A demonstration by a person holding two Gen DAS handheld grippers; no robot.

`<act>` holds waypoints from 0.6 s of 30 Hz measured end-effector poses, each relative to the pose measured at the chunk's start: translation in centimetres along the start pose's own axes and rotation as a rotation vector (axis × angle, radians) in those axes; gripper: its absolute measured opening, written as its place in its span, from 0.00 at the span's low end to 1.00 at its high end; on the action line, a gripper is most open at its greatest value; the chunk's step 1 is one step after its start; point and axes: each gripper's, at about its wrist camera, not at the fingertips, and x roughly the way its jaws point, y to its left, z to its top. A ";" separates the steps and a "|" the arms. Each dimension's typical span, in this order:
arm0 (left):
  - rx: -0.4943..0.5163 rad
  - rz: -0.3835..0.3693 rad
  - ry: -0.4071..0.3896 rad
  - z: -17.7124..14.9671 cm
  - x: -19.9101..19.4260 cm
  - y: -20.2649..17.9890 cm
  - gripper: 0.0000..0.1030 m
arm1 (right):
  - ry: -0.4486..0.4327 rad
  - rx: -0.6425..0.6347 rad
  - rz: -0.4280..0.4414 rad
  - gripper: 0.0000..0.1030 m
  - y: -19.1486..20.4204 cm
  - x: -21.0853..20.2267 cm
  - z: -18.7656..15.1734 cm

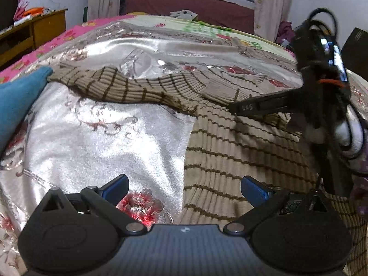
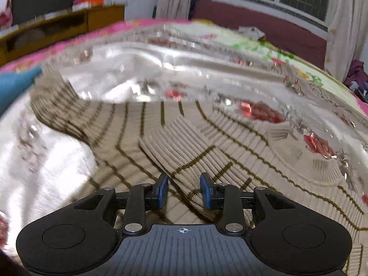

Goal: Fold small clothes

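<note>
The beige sweater [image 1: 241, 147] with thin dark brown stripes lay spread on the silver satin bedspread [image 1: 96, 138] that covered the bed. In the left wrist view its body filled the area from the centre toward 4 o'clock, and one sleeve [image 1: 119, 87] ran out toward 10 o'clock, ending just beside a blue cloth [image 1: 18, 101] at 9 o'clock.

The left claw [image 1: 184, 188] stood spread wide, nothing between its blue pads [image 1: 255, 191]. Its left finger hung over bare bedspread near a red flower print [image 1: 140, 204]; its right finger hung over the sweater's hem edge.

The right claw [image 2: 183, 191] stood partly spread, a narrow gap between the pads [image 2: 162, 191], directly over the sweater [image 2: 207, 138]; no fabric was pinched in the gap. Contact with the knit below could not be told. In the left wrist view this tool [image 1: 264, 105] entered from 3 o'clock, its black finger above the shoulder region of the sweater, with cables [image 1: 345, 124] bundled on its body.

The right wrist view was motion-blurred. It showed a folded layer of the sweater running toward 2 o'clock.

Beyond the bed, a wooden cabinet [image 1: 32, 32] stood at 10 o'clock, a window with curtains [image 1: 266, 2] at 1 o'clock
</note>
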 end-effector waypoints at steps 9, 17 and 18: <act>-0.042 -0.029 -0.027 0.3 -0.1 1.1 1.00 | 0.048 -0.028 -0.004 0.13 1.0 -1.2 -0.7; -0.081 -0.028 -0.054 0.7 -1.1 2.5 1.00 | 0.009 -0.062 0.028 0.19 3.6 -3.5 2.6; -0.088 -0.025 -0.058 0.8 -1.2 2.8 1.00 | -0.006 -0.080 0.067 0.21 4.5 -3.8 3.4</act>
